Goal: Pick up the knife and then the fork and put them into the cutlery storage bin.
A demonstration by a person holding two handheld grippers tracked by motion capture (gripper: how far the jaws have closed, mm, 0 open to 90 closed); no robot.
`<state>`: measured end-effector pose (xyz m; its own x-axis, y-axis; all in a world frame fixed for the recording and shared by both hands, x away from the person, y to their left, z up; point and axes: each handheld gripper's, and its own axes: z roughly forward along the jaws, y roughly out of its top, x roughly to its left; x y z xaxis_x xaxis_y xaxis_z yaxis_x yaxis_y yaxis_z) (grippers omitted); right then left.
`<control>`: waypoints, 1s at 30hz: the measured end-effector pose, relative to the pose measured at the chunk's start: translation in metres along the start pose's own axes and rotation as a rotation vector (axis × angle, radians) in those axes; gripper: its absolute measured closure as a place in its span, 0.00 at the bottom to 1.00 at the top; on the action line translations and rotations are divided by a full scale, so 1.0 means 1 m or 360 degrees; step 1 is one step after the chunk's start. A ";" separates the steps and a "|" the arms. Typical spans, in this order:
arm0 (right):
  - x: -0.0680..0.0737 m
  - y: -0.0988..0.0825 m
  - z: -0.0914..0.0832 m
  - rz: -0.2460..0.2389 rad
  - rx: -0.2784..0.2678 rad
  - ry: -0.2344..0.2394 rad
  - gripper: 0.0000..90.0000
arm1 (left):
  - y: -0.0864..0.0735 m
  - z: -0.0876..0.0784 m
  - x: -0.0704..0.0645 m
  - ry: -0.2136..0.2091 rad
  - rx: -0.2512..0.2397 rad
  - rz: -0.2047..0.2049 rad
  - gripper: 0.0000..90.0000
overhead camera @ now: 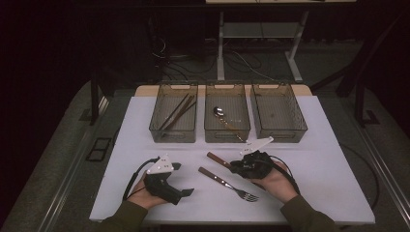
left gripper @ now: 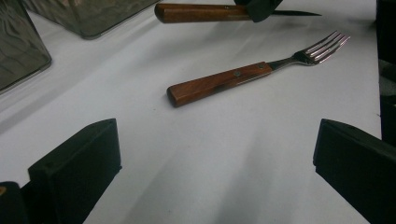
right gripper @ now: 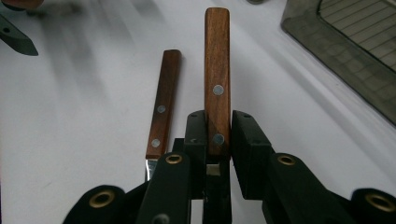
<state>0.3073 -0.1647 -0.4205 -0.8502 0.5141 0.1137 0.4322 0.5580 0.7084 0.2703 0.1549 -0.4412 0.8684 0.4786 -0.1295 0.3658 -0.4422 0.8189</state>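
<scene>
One knife (right gripper: pixel 217 74) — between right tongs (right gripper: pixel 218 135)

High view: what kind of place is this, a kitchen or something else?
Probably a lab or recording workspace, not a kitchen. A white table holds three clear sorting bins, a bare desk frame stands behind, and loose cables lie on the dark floor around it.

The white desk (overhead camera: pixel 314 169) has three see-through bins (overhead camera: pixel 227 118) in a row at the back and a fork (overhead camera: pixel 227 183) lying in front.
</scene>
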 end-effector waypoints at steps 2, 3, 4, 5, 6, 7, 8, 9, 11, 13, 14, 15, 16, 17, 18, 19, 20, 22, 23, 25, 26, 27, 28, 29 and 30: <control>-0.002 0.000 -0.003 0.0007 -0.0006 -0.0001 0.85 | 0.000 0.000 0.000 0.0000 0.0000 0.0000 0.00; -0.003 0.000 -0.004 0.0012 0.0003 -0.0002 0.85 | 0.000 0.000 0.000 0.0000 0.0000 -0.0001 0.00; -0.004 0.000 -0.005 0.0019 0.0000 -0.0005 0.85 | 0.000 0.000 0.000 0.0000 0.0000 -0.0001 0.00; -0.005 0.000 -0.007 0.0014 -0.0003 -0.0008 0.85 | 0.000 0.000 0.000 0.0000 -0.0001 -0.0001 0.00; -0.006 0.000 -0.008 0.0014 -0.0002 -0.0010 0.85 | 0.000 0.000 0.000 -0.0001 0.0000 0.0000 0.00; -0.007 0.000 -0.010 0.0021 0.0001 -0.0015 0.85 | 0.000 0.000 0.000 -0.0001 0.0000 -0.0001 0.00; -0.008 0.000 -0.011 0.0026 -0.0003 -0.0015 0.85 | 0.000 0.000 0.000 -0.0002 0.0001 -0.0001 0.00; -0.009 0.000 -0.013 0.0022 0.0000 -0.0018 0.85 | 0.000 0.000 0.000 -0.0003 -0.0001 -0.0002 0.00; -0.012 0.000 -0.017 0.0040 -0.0006 -0.0018 0.85 | 0.000 0.000 0.000 -0.0003 0.0000 0.0004 0.00; -0.015 -0.001 -0.021 0.0043 -0.0006 -0.0022 0.85 | 0.000 0.000 0.001 -0.0005 0.0002 0.0003 0.00; -0.016 -0.001 -0.023 0.0050 -0.0008 -0.0030 0.85 | 0.000 0.000 0.001 -0.0004 0.0004 0.0004 0.00; -0.017 -0.001 -0.025 0.0050 -0.0004 -0.0032 0.85 | 0.000 0.001 0.000 -0.0004 0.0004 0.0003 0.00; -0.018 -0.001 -0.027 0.0051 -0.0005 -0.0037 0.85 | 0.000 0.000 0.000 -0.0004 0.0004 0.0004 0.00; -0.019 -0.001 -0.029 0.0051 -0.0004 -0.0041 0.85 | 0.000 0.000 0.000 -0.0004 0.0004 0.0003 0.00; -0.020 -0.002 -0.030 0.0053 -0.0002 -0.0044 0.85 | 0.000 0.000 0.000 -0.0004 0.0004 0.0004 0.00; -0.022 -0.002 -0.032 0.0048 -0.0001 -0.0048 0.85 | 0.000 0.000 0.000 -0.0003 0.0003 0.0003 0.00; -0.023 -0.002 -0.033 0.0055 -0.0004 -0.0044 0.85 | 0.000 0.001 0.001 -0.0003 0.0002 0.0003 0.00; -0.025 -0.002 -0.036 0.0064 -0.0005 -0.0048 0.85 | 0.000 0.001 0.001 -0.0004 0.0006 0.0009 0.00; -0.026 -0.002 -0.037 0.0063 -0.0003 -0.0053 0.85 | 0.000 0.001 0.001 -0.0003 0.0007 0.0015 0.00; -0.029 -0.002 -0.040 0.0067 -0.0004 -0.0061 0.85 | 0.000 0.001 0.001 -0.0001 0.0011 0.0012 0.00; -0.030 -0.002 -0.041 0.0077 -0.0009 -0.0063 0.85 | 0.000 0.001 0.001 -0.0002 0.0009 0.0014 0.00; -0.031 -0.002 -0.043 0.0078 -0.0005 -0.0065 0.85 | 0.000 0.001 0.001 -0.0002 0.0010 0.0013 0.00; -0.033 -0.001 -0.045 0.0078 -0.0003 -0.0069 0.85 | 0.000 0.001 0.001 -0.0001 0.0011 0.0015 0.00; -0.035 -0.001 -0.046 0.0088 -0.0009 -0.0071 0.85 | 0.000 0.001 0.001 -0.0002 0.0011 0.0014 0.00; -0.037 -0.001 -0.048 0.0087 -0.0011 -0.0072 0.85 | -0.001 0.001 0.002 -0.0003 0.0010 0.0014 0.00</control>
<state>0.3236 -0.2154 -0.3920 -0.8108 0.5727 0.1209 0.4754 0.5240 0.7067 0.2717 0.1554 -0.4422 0.8723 0.4731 -0.1235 0.3602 -0.4510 0.8166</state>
